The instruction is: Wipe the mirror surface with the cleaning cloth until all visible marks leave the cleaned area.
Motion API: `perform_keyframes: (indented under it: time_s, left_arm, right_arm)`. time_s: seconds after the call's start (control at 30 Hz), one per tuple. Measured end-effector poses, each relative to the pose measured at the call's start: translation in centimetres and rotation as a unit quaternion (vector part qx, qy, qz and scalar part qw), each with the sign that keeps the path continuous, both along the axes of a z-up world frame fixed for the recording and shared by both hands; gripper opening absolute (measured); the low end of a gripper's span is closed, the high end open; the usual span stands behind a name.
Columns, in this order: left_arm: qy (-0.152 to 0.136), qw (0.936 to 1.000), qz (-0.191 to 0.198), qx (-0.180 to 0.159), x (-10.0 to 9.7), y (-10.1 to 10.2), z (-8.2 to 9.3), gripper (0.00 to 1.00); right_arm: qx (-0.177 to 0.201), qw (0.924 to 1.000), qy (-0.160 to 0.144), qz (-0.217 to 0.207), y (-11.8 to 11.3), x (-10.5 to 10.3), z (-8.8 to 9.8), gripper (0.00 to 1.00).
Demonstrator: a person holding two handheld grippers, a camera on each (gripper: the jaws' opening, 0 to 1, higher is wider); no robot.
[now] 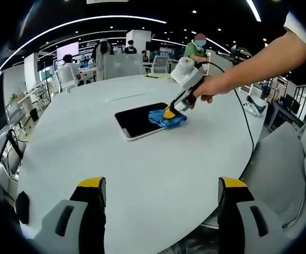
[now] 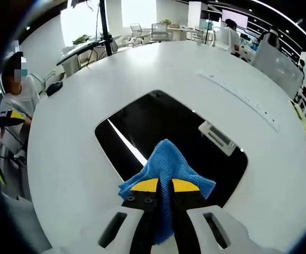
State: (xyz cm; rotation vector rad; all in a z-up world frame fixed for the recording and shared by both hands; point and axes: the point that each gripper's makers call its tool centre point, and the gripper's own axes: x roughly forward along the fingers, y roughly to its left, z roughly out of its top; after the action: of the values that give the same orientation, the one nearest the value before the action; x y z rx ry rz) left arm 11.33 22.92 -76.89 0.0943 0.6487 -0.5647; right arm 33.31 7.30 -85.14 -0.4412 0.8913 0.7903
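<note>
A dark rectangular mirror (image 1: 137, 119) lies flat on the white table (image 1: 142, 169); it reflects ceiling lights. A blue cleaning cloth (image 1: 166, 118) rests on its right end, pinched by my right gripper (image 1: 170, 112), which a hand holds from the right. In the right gripper view the cloth (image 2: 166, 161) bunches between the shut yellow-tipped jaws of that gripper (image 2: 165, 185) and presses on the mirror (image 2: 163, 129) near its close edge. My left gripper (image 1: 161, 186) hovers open over bare table, well short of the mirror, with nothing between its fingers.
The round white table's edge (image 1: 250, 159) curves close on the right, with a grey chair (image 1: 279, 164) beside it. A cable (image 1: 242, 111) trails from the right gripper across the table. People sit at desks in the background (image 1: 197, 47).
</note>
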Motion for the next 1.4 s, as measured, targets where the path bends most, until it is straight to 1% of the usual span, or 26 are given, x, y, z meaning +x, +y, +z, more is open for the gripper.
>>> perform_keyframes:
  time_s: [0.83,1.07,1.23,1.37,1.4]
  left_arm:
    - [-0.001,1.0,-0.002,-0.003,0.0,-0.2,0.0,0.88]
    - [-0.002,1.0,-0.002,-0.004,0.0,-0.2,0.1,0.88]
    - [-0.002,1.0,-0.002,-0.004,0.0,-0.2,0.1,0.88]
    - [-0.002,1.0,-0.002,-0.004,0.1,-0.1,0.0,0.88]
    - [-0.002,1.0,-0.002,-0.004,0.1,-0.1,0.0,0.88]
  right_arm:
    - [0.003,1.0,0.005,-0.003,0.4,-1.3,0.3,0.03]
    - [0.001,1.0,0.008,-0.004,0.7,-1.1,0.2,0.03]
    - [-0.003,1.0,0.008,-0.004,1.0,-2.2,0.9,0.03]
    - [0.001,0.9999,0.01,-0.004,1.2,-1.9,0.7,0.03]
    - [0.001,1.0,0.009,-0.003,1.5,-2.2,0.9,0.03]
